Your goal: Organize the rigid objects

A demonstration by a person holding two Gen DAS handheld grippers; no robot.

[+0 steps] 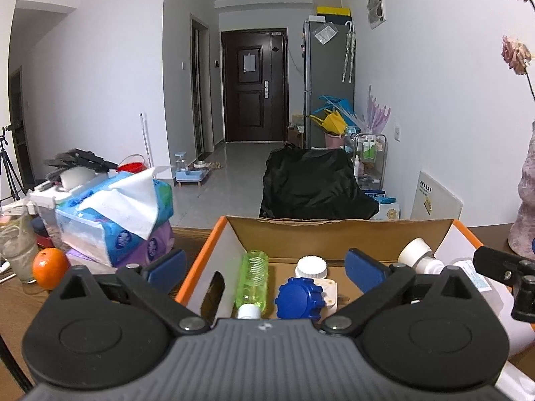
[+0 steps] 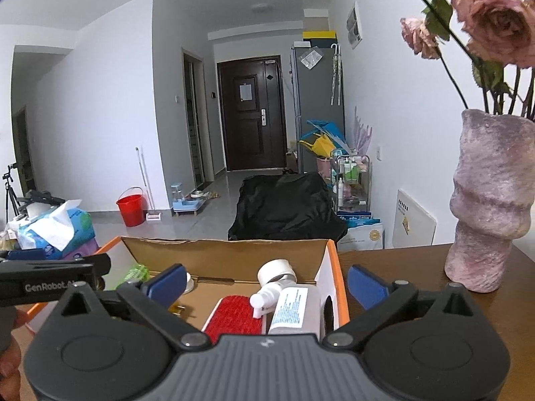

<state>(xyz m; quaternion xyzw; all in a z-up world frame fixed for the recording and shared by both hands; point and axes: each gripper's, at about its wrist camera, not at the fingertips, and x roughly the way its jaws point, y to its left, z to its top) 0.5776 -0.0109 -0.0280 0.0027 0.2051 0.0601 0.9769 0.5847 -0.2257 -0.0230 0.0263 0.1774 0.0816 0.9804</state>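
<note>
An open cardboard box with orange edges sits on the brown worktop; every task thing lies inside it. In the left wrist view, a clear green bottle with a white cap lies along the box's left wall; right of it stand a blue ribbed cap and a white ribbed cap; a white pump bottle lies near the box's right wall. In the right wrist view, a red brush lies just left of that labelled bottle. The left hand-held gripper hangs wide open above the box, holding nothing; the right hand-held gripper is likewise spread wide and empty, straddling the box's right wall. A pink vase stands right of the box; tissue packs and an orange lie left of it.
</note>
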